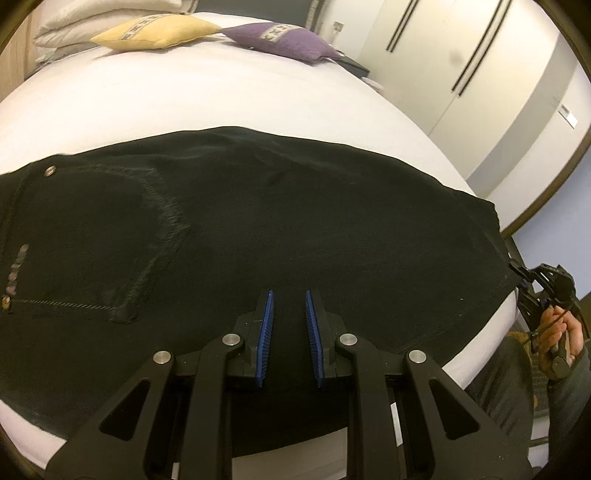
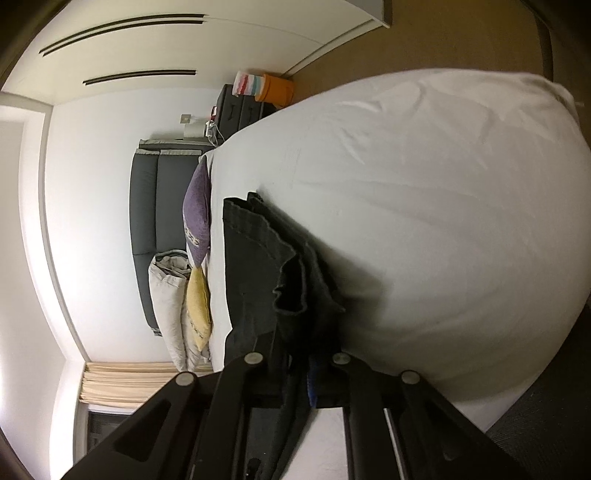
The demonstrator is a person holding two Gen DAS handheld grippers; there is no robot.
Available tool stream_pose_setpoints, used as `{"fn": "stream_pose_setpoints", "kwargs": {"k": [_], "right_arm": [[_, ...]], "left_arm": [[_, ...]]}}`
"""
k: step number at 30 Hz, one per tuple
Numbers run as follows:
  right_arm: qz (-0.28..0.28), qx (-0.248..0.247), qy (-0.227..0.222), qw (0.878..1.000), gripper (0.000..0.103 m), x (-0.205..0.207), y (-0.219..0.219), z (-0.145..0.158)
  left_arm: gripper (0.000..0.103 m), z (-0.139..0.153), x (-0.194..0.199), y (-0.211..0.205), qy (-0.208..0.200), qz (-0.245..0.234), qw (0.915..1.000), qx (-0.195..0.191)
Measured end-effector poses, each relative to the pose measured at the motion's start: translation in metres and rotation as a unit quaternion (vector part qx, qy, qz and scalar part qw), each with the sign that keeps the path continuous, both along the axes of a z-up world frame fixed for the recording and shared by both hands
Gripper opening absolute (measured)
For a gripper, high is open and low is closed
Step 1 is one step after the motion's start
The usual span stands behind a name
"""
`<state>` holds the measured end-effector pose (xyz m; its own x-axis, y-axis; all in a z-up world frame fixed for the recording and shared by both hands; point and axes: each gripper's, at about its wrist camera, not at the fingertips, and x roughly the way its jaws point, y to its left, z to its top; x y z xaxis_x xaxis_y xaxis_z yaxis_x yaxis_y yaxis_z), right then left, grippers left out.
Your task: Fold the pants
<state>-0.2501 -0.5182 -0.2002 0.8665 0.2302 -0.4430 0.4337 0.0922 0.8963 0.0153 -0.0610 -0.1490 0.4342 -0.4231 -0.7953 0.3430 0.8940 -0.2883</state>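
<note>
The left tool (image 1: 289, 295) hovered spread over the black pants (image 1: 280, 221); the right tool (image 2: 295, 354) pinched their bunched hem, its fingertips hidden.

White-sheeted bed (image 1: 221, 96) ahead of the tongs; yellow cushion (image 1: 155, 31) and purple cushion (image 1: 284, 38) at its far end; white wardrobe doors (image 1: 461, 66) right.

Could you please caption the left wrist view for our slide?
Open left tool over black pants on the white bed.
</note>
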Motion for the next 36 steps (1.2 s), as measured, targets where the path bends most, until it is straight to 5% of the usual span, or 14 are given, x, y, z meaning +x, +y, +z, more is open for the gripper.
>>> {"fn": "stream_pose_setpoints", "kwargs": {"k": [14, 21, 24, 28, 30, 31, 33, 36], "right_arm": [[0.003, -0.067, 0.032, 0.997, 0.006, 0.013, 0.006, 0.017], [0.053, -0.198, 0.029, 0.978, 0.006, 0.057, 0.047, 0.086], [0.15, -0.296, 0.012, 0.943, 0.006, 0.105, 0.116, 0.126], [0.334, -0.454, 0.009, 0.826, 0.006, 0.155, 0.265, 0.142], [0.391, -0.485, 0.014, 0.782, 0.006, 0.166, 0.314, 0.129], [0.412, -0.49, 0.02, 0.768, 0.006, 0.169, 0.332, 0.119], [0.431, -0.49, 0.035, 0.757, 0.006, 0.174, 0.349, 0.101], [0.435, -0.485, 0.039, 0.758, 0.006, 0.175, 0.351, 0.091]], "left_arm": [[0.017, -0.001, -0.002, 0.002, 0.013, -0.006, 0.9997, -0.019], [0.017, 0.003, 0.003, 0.029, 0.025, 0.017, 0.9982, -0.051], [0.017, 0.007, 0.006, 0.047, 0.028, 0.037, 0.9961, -0.075], [0.017, 0.007, 0.014, 0.078, 0.058, 0.075, 0.9849, -0.145], [0.02, 0.007, 0.016, 0.088, 0.067, 0.086, 0.9793, -0.171], [0.026, 0.006, 0.016, 0.091, 0.07, 0.088, 0.9769, -0.181], [0.068, 0.006, 0.016, 0.097, 0.074, 0.092, 0.9727, -0.2], [0.072, 0.006, 0.018, 0.099, 0.082, 0.093, 0.9667, -0.224]]}}
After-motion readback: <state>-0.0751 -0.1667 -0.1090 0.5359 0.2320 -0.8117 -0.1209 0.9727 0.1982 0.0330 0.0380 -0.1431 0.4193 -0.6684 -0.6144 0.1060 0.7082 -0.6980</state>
